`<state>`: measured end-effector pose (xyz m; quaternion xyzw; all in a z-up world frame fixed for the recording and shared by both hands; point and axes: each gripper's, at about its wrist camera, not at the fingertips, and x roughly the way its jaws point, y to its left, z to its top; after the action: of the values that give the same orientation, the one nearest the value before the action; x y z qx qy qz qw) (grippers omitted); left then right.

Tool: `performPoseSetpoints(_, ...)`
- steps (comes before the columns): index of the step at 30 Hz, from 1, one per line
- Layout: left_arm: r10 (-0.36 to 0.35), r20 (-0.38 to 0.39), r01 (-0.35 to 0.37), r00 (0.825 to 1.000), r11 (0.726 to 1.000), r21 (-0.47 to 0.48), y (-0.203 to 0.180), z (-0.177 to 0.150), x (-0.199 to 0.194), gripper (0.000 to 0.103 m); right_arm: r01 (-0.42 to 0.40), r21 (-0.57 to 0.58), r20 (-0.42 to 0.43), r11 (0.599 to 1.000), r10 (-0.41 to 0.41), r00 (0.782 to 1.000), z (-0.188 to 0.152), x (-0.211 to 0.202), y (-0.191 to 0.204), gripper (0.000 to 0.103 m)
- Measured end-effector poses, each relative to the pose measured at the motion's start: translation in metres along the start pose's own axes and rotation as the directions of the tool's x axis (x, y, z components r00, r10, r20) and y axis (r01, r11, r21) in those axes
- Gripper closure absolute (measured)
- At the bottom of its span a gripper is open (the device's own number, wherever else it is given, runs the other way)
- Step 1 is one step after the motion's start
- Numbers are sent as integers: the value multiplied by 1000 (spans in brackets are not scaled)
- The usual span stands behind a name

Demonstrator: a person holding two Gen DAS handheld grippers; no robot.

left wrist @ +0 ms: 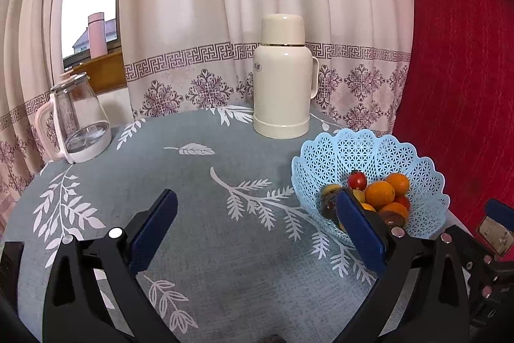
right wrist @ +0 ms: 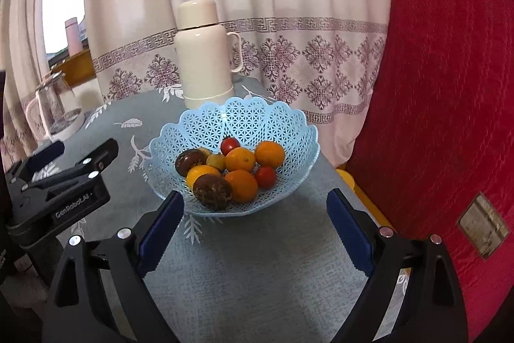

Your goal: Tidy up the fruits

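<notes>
**Already heaped: fruit in the blue basket, both tongs empty**

Evidently the fruit sits piled in the blue lattice basket, which stands on the grey leaf-print tablecloth near the table's right edge, just in front of the cream thermos flask; the right gripper hangs just short of the basket with its jaws spread wide and nothing between them; the left gripper is likewise spread and empty over bare cloth, its right finger overlapping the basket's near rim in the left wrist view, though contact cannot be told.

The oranges look firm and round, likely to roll under a shallow pinch, so a grip across the widest part seems safest; the small red tomatoes are probably soft-skinned and want a light squeeze; the dark wrinkled fruit at the front is the easiest to reach and looks tougher. The basket itself seems thin, light plastic, apt to slide or tip if a finger pushes its scalloped rim.

Open cloth lies to the left, between the basket and the glass jug; on the right the table ends close to a red cushioned surface, leaving little room there.
</notes>
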<state>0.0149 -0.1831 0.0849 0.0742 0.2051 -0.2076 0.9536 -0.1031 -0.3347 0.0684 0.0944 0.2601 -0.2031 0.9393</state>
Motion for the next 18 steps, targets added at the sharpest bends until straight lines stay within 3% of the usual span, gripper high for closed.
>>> performPoseSetpoints(18,15,-10,-15,1000,1000,26,-3,-2,3,3,6,-19,0,1000,-6,1000,5,-1,3,13)
